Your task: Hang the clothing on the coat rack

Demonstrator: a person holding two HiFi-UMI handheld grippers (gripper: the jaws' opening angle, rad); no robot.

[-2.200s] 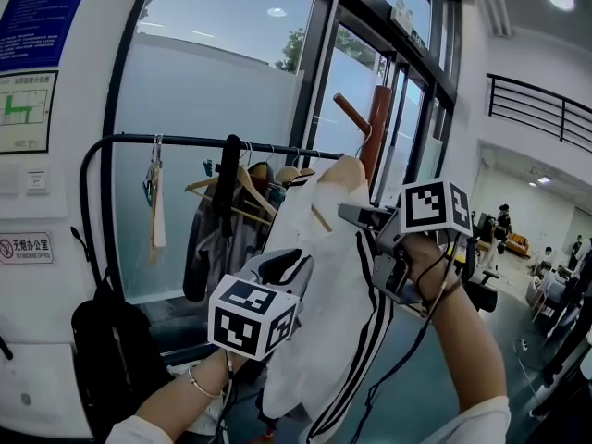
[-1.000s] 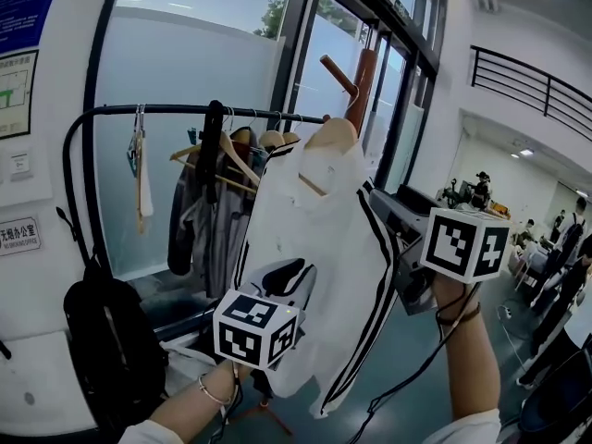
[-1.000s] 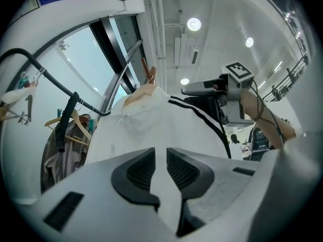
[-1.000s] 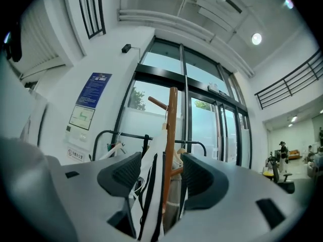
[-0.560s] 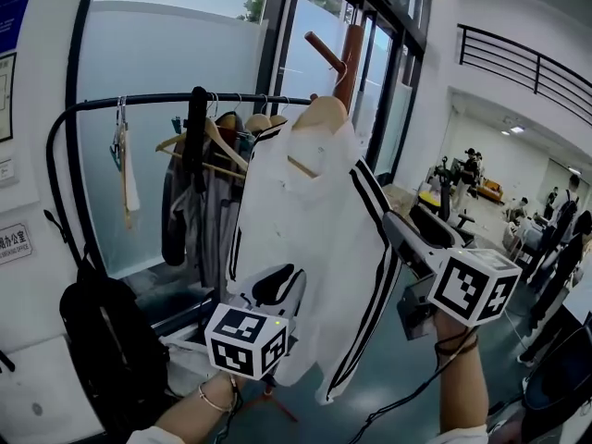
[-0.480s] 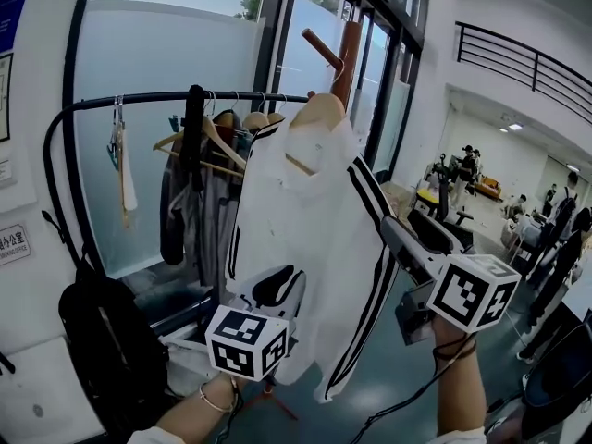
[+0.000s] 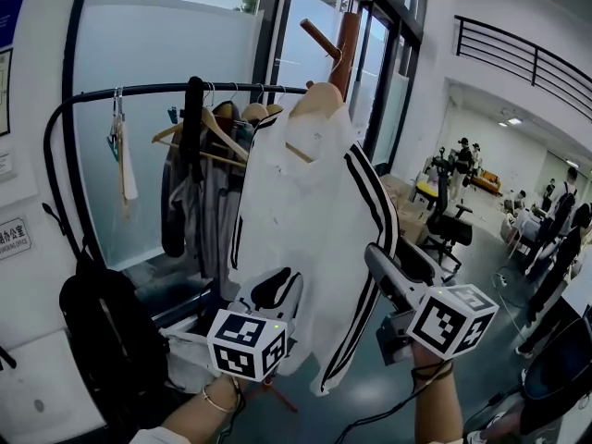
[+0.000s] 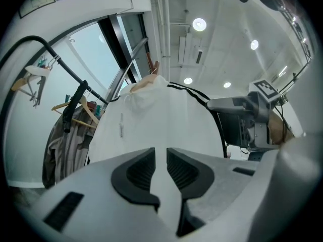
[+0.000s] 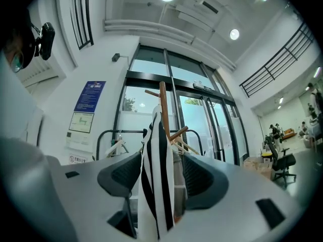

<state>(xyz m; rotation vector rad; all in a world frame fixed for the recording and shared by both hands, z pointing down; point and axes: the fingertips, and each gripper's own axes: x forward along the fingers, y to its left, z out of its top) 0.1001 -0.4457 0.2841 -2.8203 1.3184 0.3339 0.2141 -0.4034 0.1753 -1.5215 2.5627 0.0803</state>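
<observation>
Beside glass doors [image 7: 381, 91], the left hand-held gripper [image 8: 160, 155] pinches the white jacket [image 7: 296, 202] (right hand-held gripper [image 9: 160, 160] gapes).

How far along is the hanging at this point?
Done, apparently: the white jacket hangs on its hanger from a coat rack peg. In hand: the left hand-held gripper pinches its lower fabric; the right hand-held gripper is open, with the striped edge seen between its jaws. Left: release the left grip.
</observation>
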